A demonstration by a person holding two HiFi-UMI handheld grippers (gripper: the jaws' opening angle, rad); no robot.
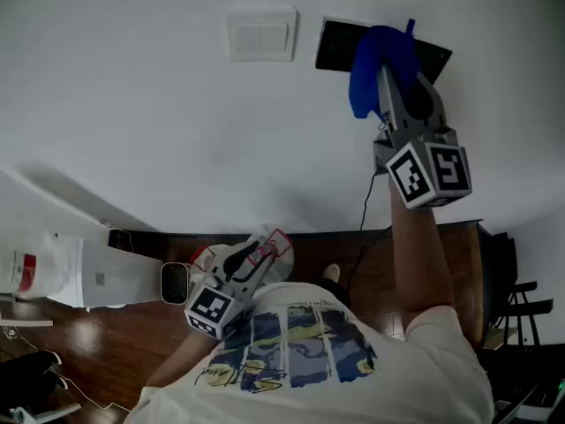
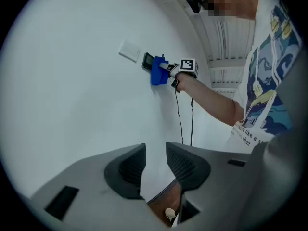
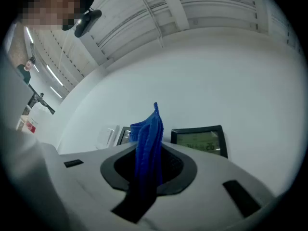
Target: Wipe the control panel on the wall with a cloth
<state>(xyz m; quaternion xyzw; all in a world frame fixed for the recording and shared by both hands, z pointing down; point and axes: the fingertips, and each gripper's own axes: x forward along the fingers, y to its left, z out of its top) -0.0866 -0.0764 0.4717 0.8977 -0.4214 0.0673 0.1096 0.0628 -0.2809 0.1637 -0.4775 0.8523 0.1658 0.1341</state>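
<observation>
While the right gripper [image 1: 388, 76] is raised to the wall at about 1 o'clock in the head view, its jaws are clamped on a blue cloth [image 1: 374, 58]. The cloth lies over the middle of the black control panel [image 1: 337, 46] and seems to press on it. In the right gripper view the cloth [image 3: 148, 131] stands as a narrow folded strip between the jaws, with the panel's lit display [image 3: 199, 141] showing at its 3 o'clock side.

The left gripper [image 1: 258, 253] hangs low by the person's shirt at 7 o'clock, its jaws slightly apart with nothing between them.

Several things could go wrong from here:

- **Cloth slipping:** only a thin fold is pinched, so a hard drag across the panel could pull the cloth out of the jaws.
- **Scratching the display:** the cloth stands only a little proud of the jaw tips, so too steep an angle could bring hard plastic onto the screen.
- **Changing a setting:** firm pressure may alter a setting if the panel face is touch-sensitive, though that cannot be told from here.
- **Hitting the switch:** a wide stroke toward 9 o'clock would reach the white switch plate [image 1: 261, 35] and might flip it.
- **Snagging the cable:** a stroke toward 6 o'clock could catch the dark cable [image 1: 364, 203] hanging below the panel.
</observation>
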